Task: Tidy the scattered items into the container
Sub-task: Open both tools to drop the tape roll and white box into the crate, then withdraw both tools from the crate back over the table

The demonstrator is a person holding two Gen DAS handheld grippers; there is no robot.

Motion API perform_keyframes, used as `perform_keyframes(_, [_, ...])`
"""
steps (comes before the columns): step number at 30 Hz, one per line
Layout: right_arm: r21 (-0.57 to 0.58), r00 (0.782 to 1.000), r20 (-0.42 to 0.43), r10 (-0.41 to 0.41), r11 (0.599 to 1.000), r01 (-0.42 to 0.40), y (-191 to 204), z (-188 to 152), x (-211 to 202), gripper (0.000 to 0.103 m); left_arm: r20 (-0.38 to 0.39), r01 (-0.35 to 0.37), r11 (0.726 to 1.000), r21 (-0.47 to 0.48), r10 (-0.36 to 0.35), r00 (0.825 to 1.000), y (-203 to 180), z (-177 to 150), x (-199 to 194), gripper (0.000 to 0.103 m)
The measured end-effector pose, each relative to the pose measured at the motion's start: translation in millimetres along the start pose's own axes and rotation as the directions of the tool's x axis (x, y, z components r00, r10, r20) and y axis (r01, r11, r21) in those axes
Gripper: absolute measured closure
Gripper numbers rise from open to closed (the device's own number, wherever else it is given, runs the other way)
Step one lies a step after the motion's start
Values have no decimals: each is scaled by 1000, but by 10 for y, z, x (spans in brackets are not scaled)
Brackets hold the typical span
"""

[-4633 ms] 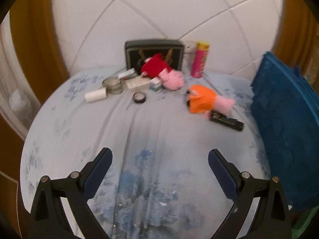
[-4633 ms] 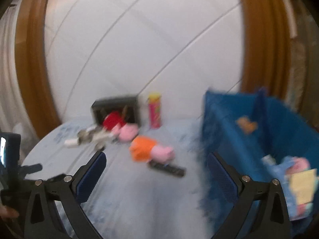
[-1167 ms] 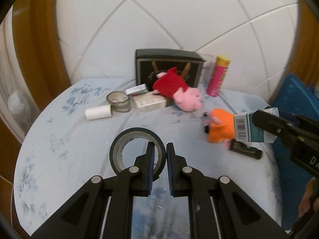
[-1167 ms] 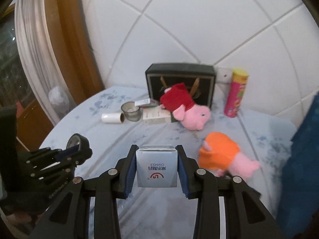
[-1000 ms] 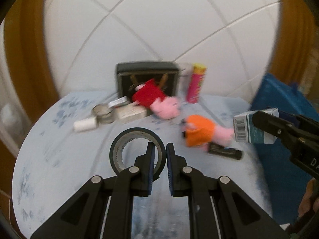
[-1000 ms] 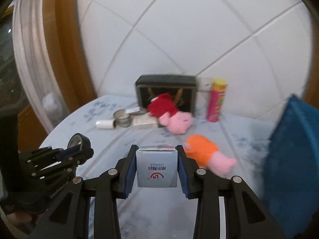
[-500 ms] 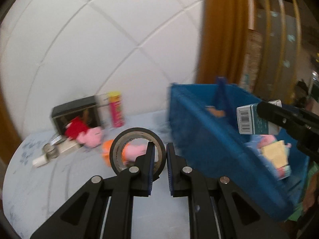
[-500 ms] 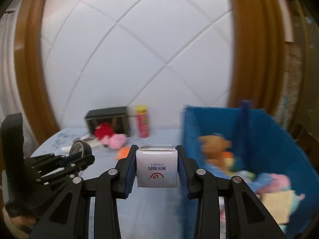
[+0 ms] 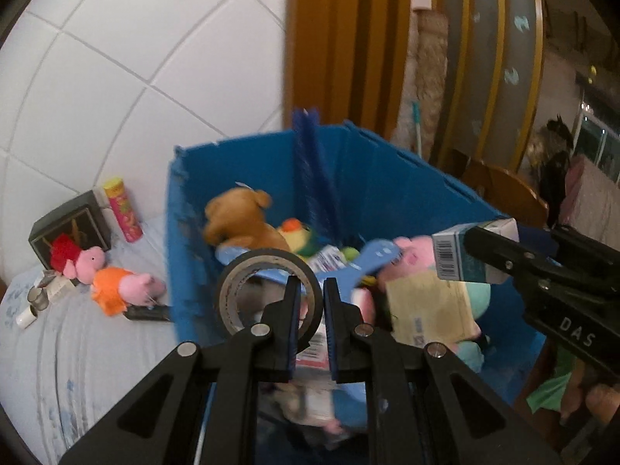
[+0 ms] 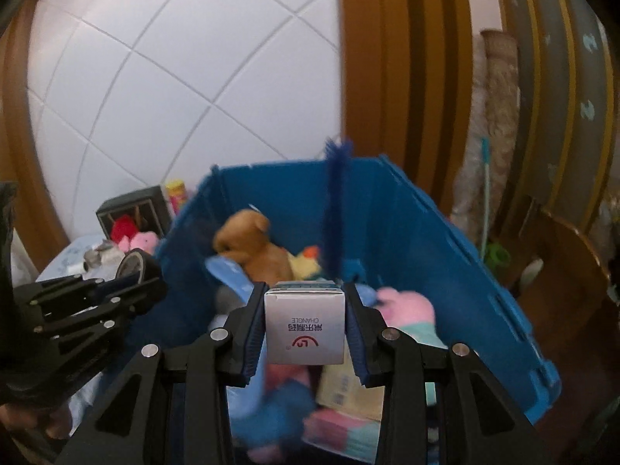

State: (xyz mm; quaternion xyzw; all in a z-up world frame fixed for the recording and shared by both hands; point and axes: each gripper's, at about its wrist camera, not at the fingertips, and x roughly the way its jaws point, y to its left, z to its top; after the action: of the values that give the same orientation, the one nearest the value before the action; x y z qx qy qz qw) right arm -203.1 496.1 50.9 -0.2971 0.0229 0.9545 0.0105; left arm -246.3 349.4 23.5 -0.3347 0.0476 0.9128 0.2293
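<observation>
My left gripper is shut on a black tape roll and holds it above the near left side of the blue container. My right gripper is shut on a small white box and holds it over the container; that box also shows at the right of the left wrist view. The container holds a brown plush dog, other plush toys and flat packets. On the table stay an orange plush pig and a red-dressed plush pig.
On the table to the left stand a black box, a pink-and-yellow tube, a glass cup, a white roll and a dark remote. A wooden frame and chair stand behind the container.
Both grippers have swung right from the table to over the blue container, each holding its item. The container fills more of both views.
</observation>
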Motion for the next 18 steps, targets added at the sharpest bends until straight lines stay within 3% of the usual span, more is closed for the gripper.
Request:
perform_keyframes(5, [27, 999, -31, 9, 1000, -8, -313, -153, 49, 66, -28, -38, 999, 8, 38, 999, -219, -75, 1, 91])
perform_keyframes(6, [29, 1000, -30, 6, 1000, -5, -339, -171, 53, 60, -33, -47, 999, 5, 47, 998, -221, -93, -4, 85])
perform_keyframes(8, [33, 1000, -30, 2, 999, -1, -389, -193, 70, 35, -33, -63, 998, -5, 62, 998, -220, -132, -26, 54])
perform_keyframes(9, [33, 1000, -29, -4, 999, 5, -387, -204, 68, 14, -26, -69, 998, -12, 69, 997, -219, -152, -45, 28])
perform_keyframes(10, [32, 1000, -28, -10, 999, 11, -386, -214, 67, 2, -19, -75, 997, -19, 75, 997, -219, -172, -65, 16])
perform_keyframes(14, [37, 999, -19, -40, 998, 41, -408, -245, 59, 1, 16, -103, 994, -31, 104, 994, -178, -192, -206, 12])
perform_keyframes(16, [43, 999, -20, -41, 998, 42, -418, -256, 49, 1, 24, -116, 992, -40, 117, 993, -147, -202, -266, 2])
perform_keyframes(18, [35, 998, -26, -50, 998, 51, -400, -261, 47, 0, 31, -128, 990, -50, 130, 991, -117, -212, -325, 0])
